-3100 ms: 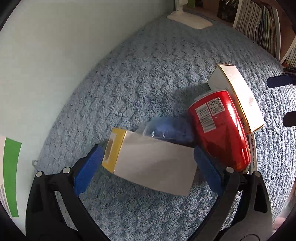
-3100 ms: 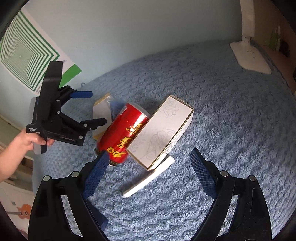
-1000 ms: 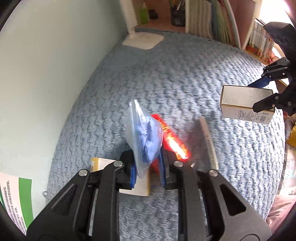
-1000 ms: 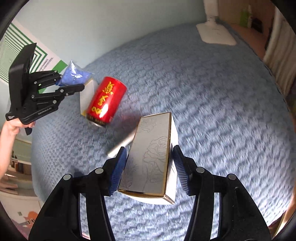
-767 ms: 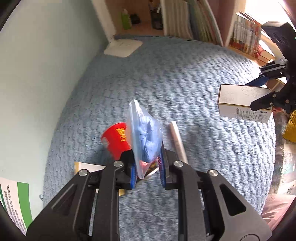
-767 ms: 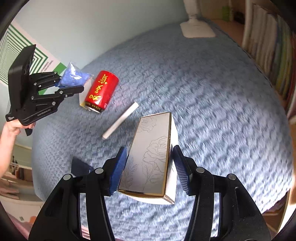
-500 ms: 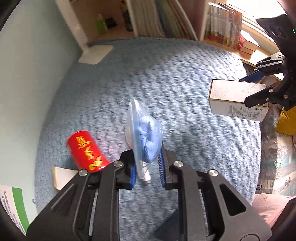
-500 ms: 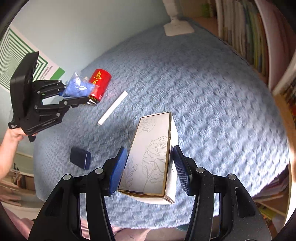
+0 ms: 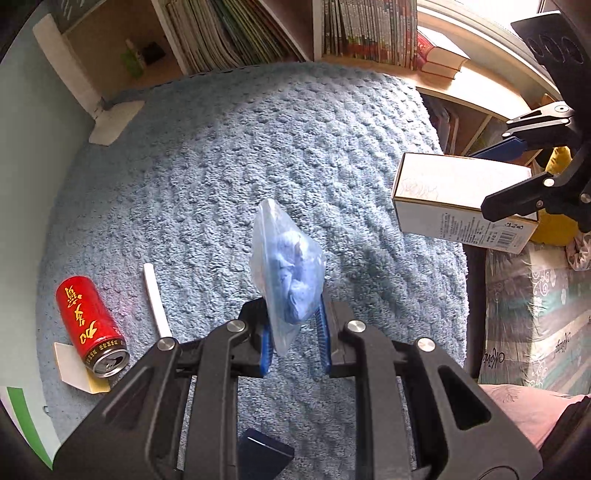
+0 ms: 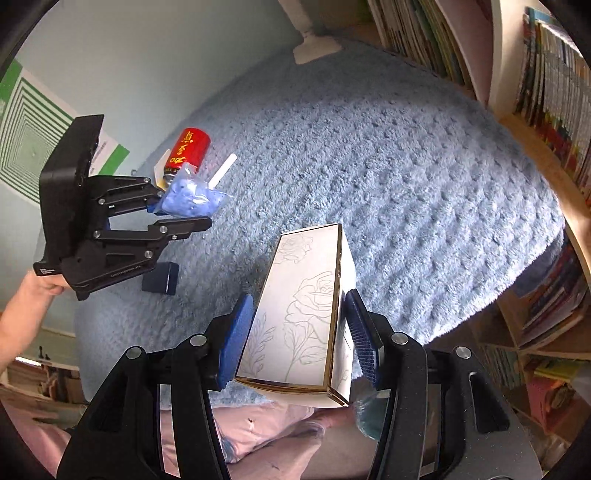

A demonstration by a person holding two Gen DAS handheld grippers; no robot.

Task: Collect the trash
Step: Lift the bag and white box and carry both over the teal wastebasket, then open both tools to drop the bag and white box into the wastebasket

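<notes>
My left gripper point(image 9: 293, 332) is shut on a clear plastic bag with blue stuff inside point(image 9: 288, 273) and holds it above the blue blanket point(image 9: 258, 155). It also shows in the right wrist view point(image 10: 192, 197). My right gripper point(image 10: 299, 328) is shut on a white box with a rose drawing point(image 10: 303, 310), held over the blanket's near edge; the box also shows in the left wrist view point(image 9: 458, 201). A red can point(image 9: 88, 326) lies on a flat white-and-yellow box point(image 9: 75, 371) at the left. A white stick point(image 9: 157, 299) lies beside the can.
A small dark blue box point(image 9: 264, 456) lies on the blanket near its front edge. Bookshelves point(image 9: 332, 29) stand behind and right of the blanket. A white lamp base point(image 9: 114, 122) sits at the far left corner. A light blue wall point(image 10: 166, 55) runs along the left.
Both grippers have lifted and pulled back from the can and stick, the left with the bag, the right with the rose box. The can, stick and flat box stay on the blanket.
</notes>
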